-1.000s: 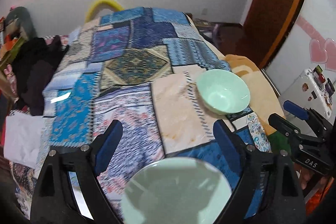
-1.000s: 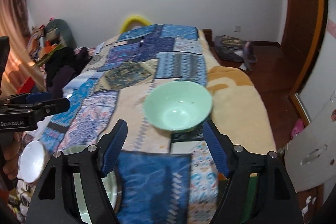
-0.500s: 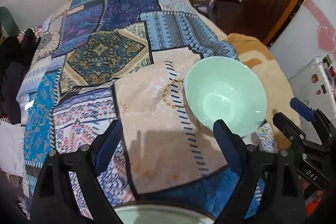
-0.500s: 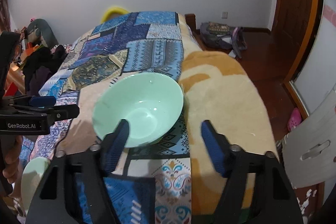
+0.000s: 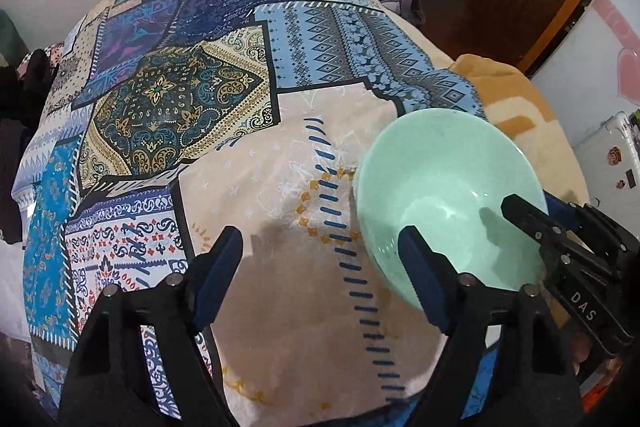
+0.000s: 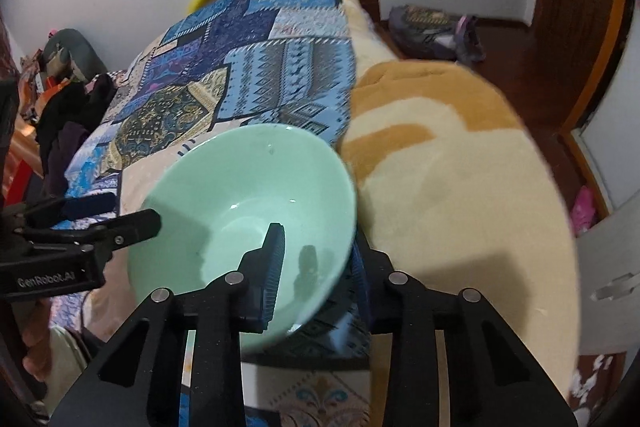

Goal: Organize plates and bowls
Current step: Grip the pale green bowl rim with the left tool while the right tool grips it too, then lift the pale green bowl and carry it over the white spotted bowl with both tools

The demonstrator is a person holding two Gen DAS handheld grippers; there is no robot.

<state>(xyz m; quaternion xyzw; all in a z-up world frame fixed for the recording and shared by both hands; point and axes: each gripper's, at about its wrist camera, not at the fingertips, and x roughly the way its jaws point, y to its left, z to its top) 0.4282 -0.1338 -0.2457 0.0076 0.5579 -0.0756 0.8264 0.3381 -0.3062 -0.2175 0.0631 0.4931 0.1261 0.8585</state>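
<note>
**Right gripper closing on the rim of the mint bowl**

A pale mint-green bowl (image 6: pixel 248 203), glossy and empty, is sitting tilted at the centre of the right wrist frame, on the patchwork bedspread (image 5: pixel 192 99) beside a cream and tan blanket (image 6: pixel 452 187); the right gripper (image 6: pixel 316 263) is pointing steeply down over its lower right rim, one finger inside, the other outside, its jaws having just been narrowing around the wall; the left gripper (image 5: pixel 320 263) is hanging over bare bedspread at lower centre of its frame, jaws wide with nothing between them, having just been closing slightly.
</note>
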